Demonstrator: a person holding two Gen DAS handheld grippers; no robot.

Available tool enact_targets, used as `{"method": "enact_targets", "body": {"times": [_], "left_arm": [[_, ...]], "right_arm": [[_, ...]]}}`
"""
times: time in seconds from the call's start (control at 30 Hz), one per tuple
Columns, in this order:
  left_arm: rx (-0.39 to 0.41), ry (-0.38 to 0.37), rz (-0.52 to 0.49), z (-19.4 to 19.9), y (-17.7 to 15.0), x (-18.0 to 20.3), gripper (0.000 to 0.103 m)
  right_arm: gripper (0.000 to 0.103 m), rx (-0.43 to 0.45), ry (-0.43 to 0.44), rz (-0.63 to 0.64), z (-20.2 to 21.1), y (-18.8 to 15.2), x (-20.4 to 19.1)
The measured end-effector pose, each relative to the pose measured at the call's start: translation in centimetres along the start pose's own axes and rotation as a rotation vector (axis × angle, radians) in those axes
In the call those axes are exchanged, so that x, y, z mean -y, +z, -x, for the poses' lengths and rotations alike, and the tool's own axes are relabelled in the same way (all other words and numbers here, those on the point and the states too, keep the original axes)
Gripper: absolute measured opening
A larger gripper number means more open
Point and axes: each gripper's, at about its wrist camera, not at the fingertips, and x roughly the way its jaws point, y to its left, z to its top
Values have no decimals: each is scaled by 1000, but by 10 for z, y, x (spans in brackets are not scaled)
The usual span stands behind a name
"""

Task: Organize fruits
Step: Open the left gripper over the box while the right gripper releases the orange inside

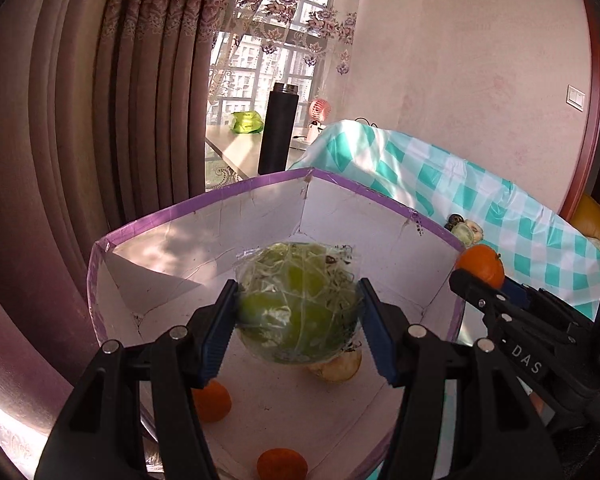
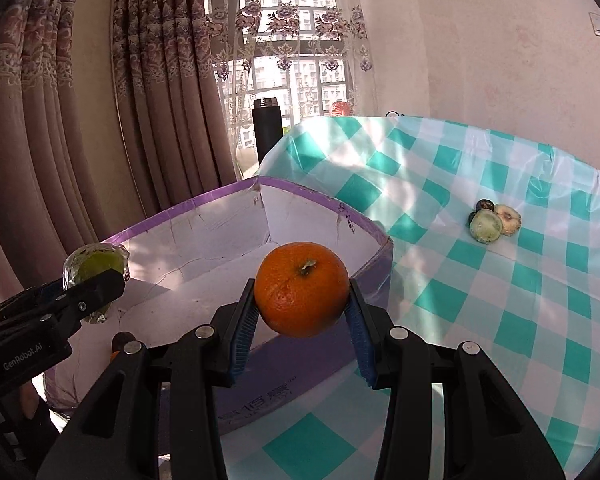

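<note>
The left tool [image 1: 298, 320] is clenched on a wrapped green fruit [image 1: 298, 308], hanging it mid-frame over the box [image 1: 340, 184], presumably to drop it in. At the frame's bottom, two oranges [image 1: 212, 400] and a pale fruit [image 1: 336, 366] lie on the box floor, partly hidden by the tool. The right tool [image 2: 302, 316] grips an orange [image 2: 302, 288] at centre, just short of the box rim. Farther, right of frame, three small fruits [image 2: 494, 220] sit clustered on the checked bench [image 2: 540, 280]; their kind is unclear.
</note>
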Motion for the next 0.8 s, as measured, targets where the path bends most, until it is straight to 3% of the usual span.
{"method": "enact_targets", "body": {"times": [0.2,0.37,0.5,0.67,0.7,0.73,0.8], "left_arm": [[-41,85,-2,-8,2,-20,59],[-128,129,-16,-27,-5,-26,59],[-182,171,-68,-40,-13,-22,59],[-191,201,-92,-42,-15,-19,60],[-194,205,-95,-42,-15,-19,60],[-194,206,-96,-42,-15,-19,62],[-184,206,-85,-39,-15,-20,63]], "right_arm": [[43,-111,-15,126,-39,7,-41],[43,-230,-112,274,-73,2,-66],[43,-302,-158,317,-87,2,-69],[43,-348,-165,358,-92,1,-70],[47,-346,-167,353,-92,1,-69],[68,-336,-173,351,-91,1,-69],[83,-313,-203,357,-88,0,-68]]}}
